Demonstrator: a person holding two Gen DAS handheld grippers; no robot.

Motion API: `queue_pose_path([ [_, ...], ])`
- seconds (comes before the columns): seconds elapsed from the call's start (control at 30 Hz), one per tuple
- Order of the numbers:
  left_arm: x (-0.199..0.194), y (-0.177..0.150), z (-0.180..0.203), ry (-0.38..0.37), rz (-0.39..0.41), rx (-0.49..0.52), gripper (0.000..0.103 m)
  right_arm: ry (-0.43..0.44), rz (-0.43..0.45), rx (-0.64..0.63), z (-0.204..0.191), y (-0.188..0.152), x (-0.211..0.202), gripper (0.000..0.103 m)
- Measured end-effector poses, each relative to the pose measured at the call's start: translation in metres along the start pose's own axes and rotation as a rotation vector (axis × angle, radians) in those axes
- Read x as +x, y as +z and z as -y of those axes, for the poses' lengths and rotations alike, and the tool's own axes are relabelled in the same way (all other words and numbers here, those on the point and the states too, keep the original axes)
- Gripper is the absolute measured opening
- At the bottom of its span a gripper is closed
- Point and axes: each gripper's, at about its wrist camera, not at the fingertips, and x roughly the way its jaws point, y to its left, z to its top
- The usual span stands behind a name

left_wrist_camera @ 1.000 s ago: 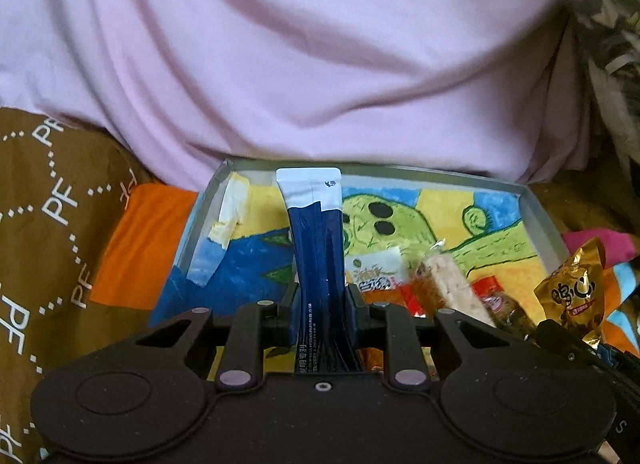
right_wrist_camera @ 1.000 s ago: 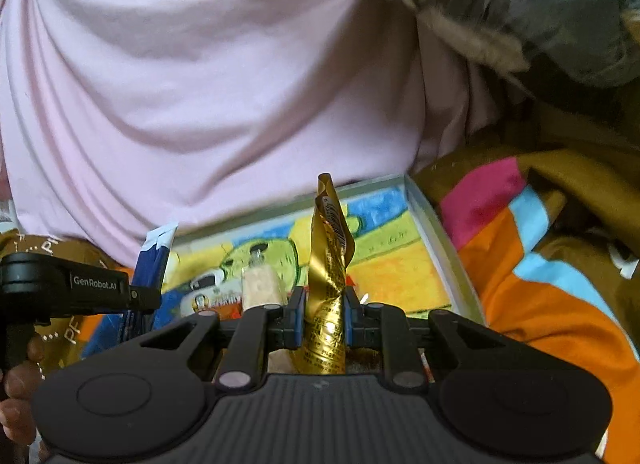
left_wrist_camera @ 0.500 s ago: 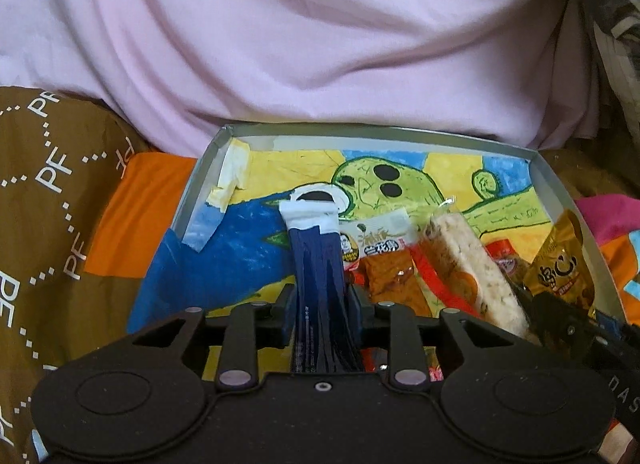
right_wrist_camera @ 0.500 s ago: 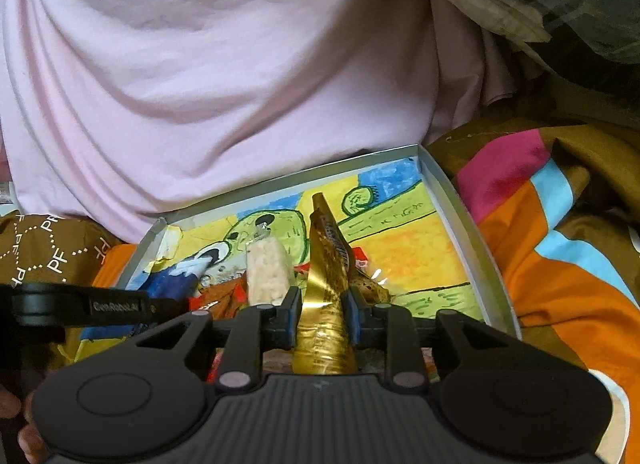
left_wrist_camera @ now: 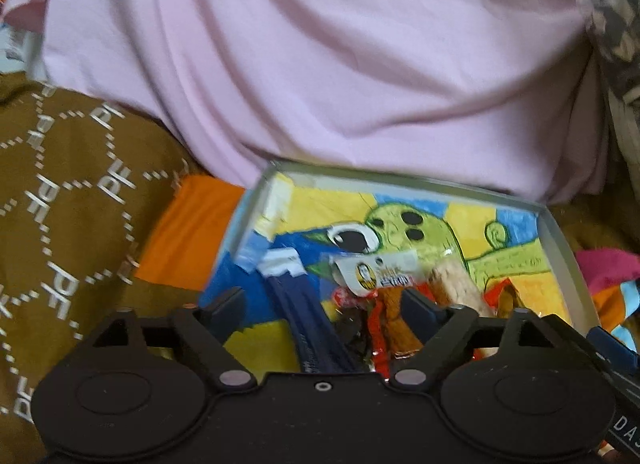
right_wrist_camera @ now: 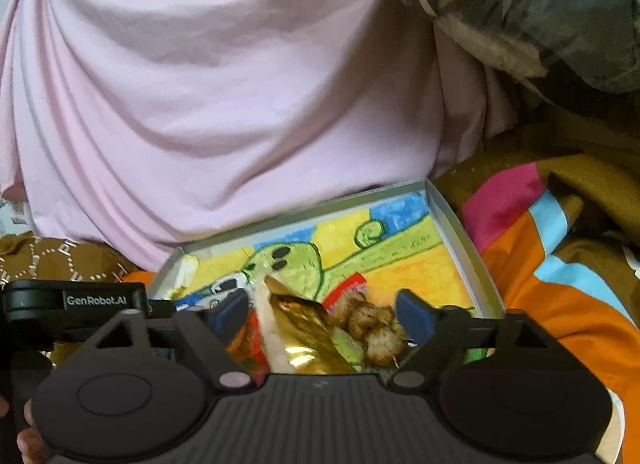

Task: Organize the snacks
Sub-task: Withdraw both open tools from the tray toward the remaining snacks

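Note:
A shallow grey tray [left_wrist_camera: 560,232] with a painted green-and-yellow bottom lies on the bed and holds several snacks. My left gripper [left_wrist_camera: 322,304] hangs over its near left part. Its jaws are opening, and the dark blue sachet [left_wrist_camera: 296,304] lies loose between them in the tray. Beside it are a white-labelled packet [left_wrist_camera: 376,270] and a rice bar [left_wrist_camera: 452,280]. My right gripper [right_wrist_camera: 323,314] is over the same tray [right_wrist_camera: 460,232]. Its jaws are opening too, with the gold packet [right_wrist_camera: 304,328] lying free between them next to a clear pack of round brown snacks [right_wrist_camera: 368,324].
A pink cloth [left_wrist_camera: 320,64] rises right behind the tray. A brown lettered blanket [left_wrist_camera: 80,204] lies to the left, an orange, pink and blue one [right_wrist_camera: 560,264] to the right. Camouflage fabric [right_wrist_camera: 520,4] hangs at the upper right. The left gripper's body [right_wrist_camera: 72,300] shows beside the right one.
Both grippers went from shut to wide open. The blue sachet dropped out of the left one and the gold packet out of the right; both tipped down into the tray.

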Motion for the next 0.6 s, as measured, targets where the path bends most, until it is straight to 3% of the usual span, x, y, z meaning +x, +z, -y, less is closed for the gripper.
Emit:
queue_pose_path([
  [0.2,-0.036,0.0,-0.011,0.044,0.084,0.019,0.101,0.013,0.054,-0.002,-0.011,0.004,-0.018,0.102],
  [0.6,-0.117,-0.02,-0.039,0.027,0.159,-0.003,0.102,-0.038,0.156,-0.118,-0.027,-0.007,-0.081,0.103],
])
